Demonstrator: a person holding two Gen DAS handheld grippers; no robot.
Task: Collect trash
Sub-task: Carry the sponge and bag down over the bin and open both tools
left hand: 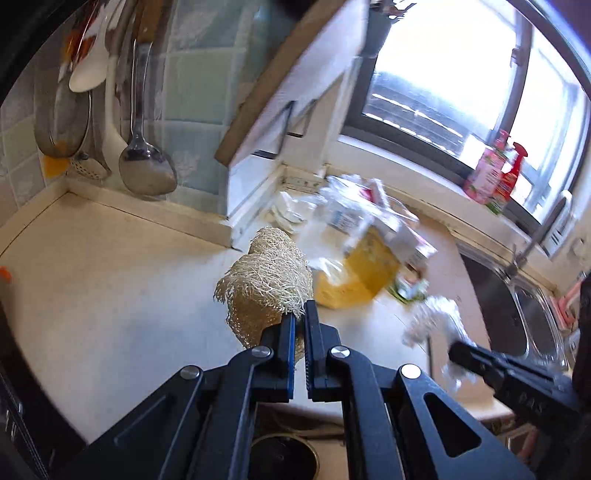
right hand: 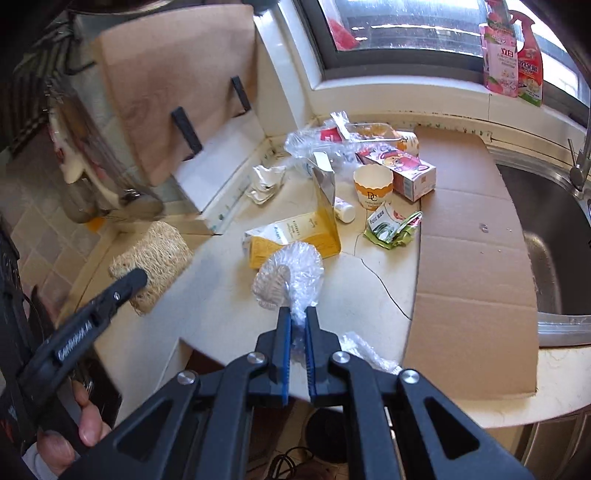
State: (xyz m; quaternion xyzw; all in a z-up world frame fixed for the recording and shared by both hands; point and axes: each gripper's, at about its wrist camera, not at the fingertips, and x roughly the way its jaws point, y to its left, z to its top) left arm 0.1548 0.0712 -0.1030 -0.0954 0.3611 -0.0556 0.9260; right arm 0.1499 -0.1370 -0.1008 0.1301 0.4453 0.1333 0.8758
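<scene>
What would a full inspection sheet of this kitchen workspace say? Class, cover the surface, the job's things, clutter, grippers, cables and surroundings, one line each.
Surface: pale countertop, cracked, with flattened cardboard lying beside the sink.
Job's things: yellow carton, paper cup, cartoon box, green wrapper, crumpled tissue, clear plastic packaging, small white bottle.
Clutter: loofah sponge.
Grippers: left gripper shut on loofah sponge; right gripper shut on plastic wrap.
Cables: dark cord on the floor below the counter.
Surroundings: window, detergent bottles on the sill, hanging ladle, tap.
</scene>
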